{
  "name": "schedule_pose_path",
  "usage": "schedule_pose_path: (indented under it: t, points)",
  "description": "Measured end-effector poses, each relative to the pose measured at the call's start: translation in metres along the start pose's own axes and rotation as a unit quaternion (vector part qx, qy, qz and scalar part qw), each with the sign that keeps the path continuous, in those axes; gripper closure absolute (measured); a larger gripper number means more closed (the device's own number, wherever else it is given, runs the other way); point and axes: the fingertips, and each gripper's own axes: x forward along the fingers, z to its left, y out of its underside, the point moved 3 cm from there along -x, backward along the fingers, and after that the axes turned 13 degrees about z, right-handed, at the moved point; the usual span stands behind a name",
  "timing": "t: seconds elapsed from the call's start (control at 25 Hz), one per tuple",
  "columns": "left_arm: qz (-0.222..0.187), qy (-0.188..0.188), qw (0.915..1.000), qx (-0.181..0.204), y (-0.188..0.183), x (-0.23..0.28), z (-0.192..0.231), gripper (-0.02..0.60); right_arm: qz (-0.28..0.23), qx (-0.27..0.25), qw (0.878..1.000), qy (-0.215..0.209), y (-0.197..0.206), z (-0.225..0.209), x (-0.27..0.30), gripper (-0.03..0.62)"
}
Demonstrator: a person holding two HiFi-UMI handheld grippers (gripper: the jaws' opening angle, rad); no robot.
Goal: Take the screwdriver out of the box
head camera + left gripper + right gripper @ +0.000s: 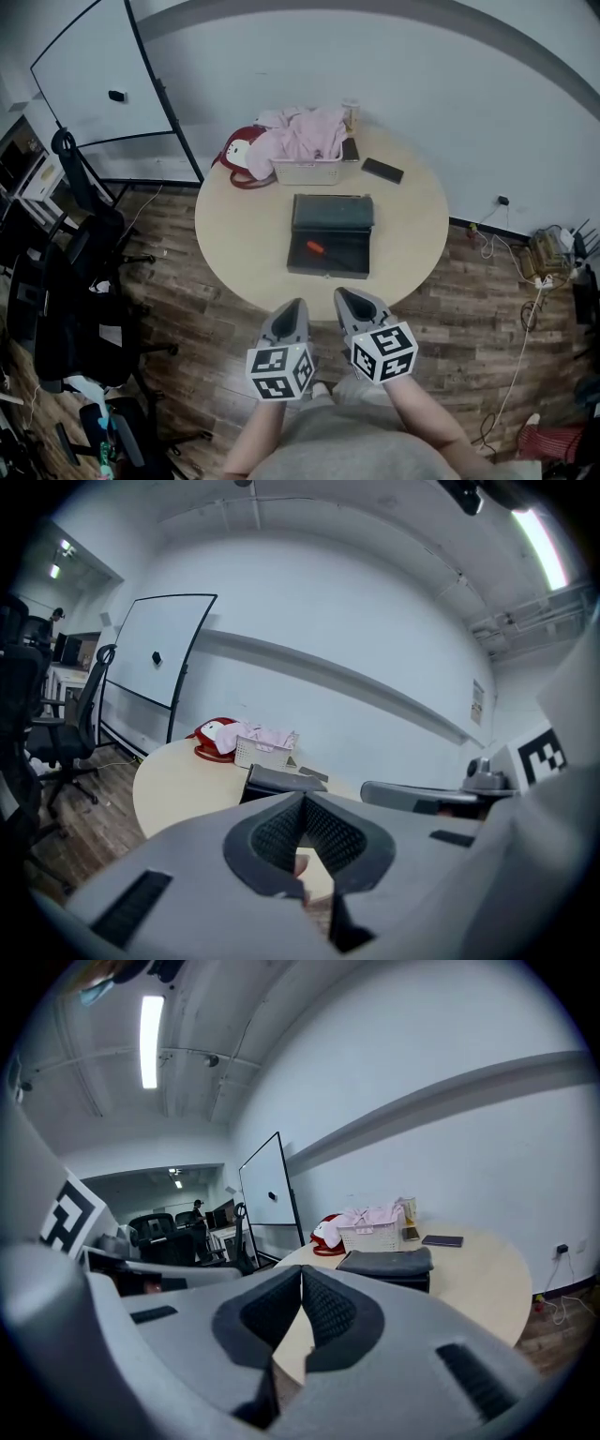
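Observation:
An open dark box (330,237) lies in the middle of the round table (234,234), lid tilted back. Inside it rests a screwdriver (317,247) with an orange-red handle. Both grippers hover over the floor just short of the table's near edge, pointing at the box. My left gripper (296,306) is shut with nothing in it, and my right gripper (343,296) beside it is shut and empty too. From the left gripper (305,797) the box (281,782) shows ahead; from the right gripper (301,1271) the box (386,1265) lies ahead to the right. The screwdriver is hidden in both gripper views.
A white basket (307,172) of pink clothes, a red bag (236,161), a dark phone (382,170) and a cup (352,112) stand at the table's far side. Black office chairs (75,281) crowd the left, with a whiteboard (94,66) behind. Cables (525,272) lie on the floor at right.

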Motion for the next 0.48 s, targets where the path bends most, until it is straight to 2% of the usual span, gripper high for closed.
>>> schedule_pose_path:
  t: [0.2,0.48]
  points:
    - [0.012,0.0,0.9999,-0.01,0.001,0.019,0.013,0.583,0.014,0.002,1.0,0.011,-0.002,-0.022,0.023,0.592]
    - [0.023,-0.027,0.9991,-0.025,-0.003,0.057,0.042,0.583,0.039,-0.001,0.999,0.008,-0.007,-0.059,0.072,0.592]
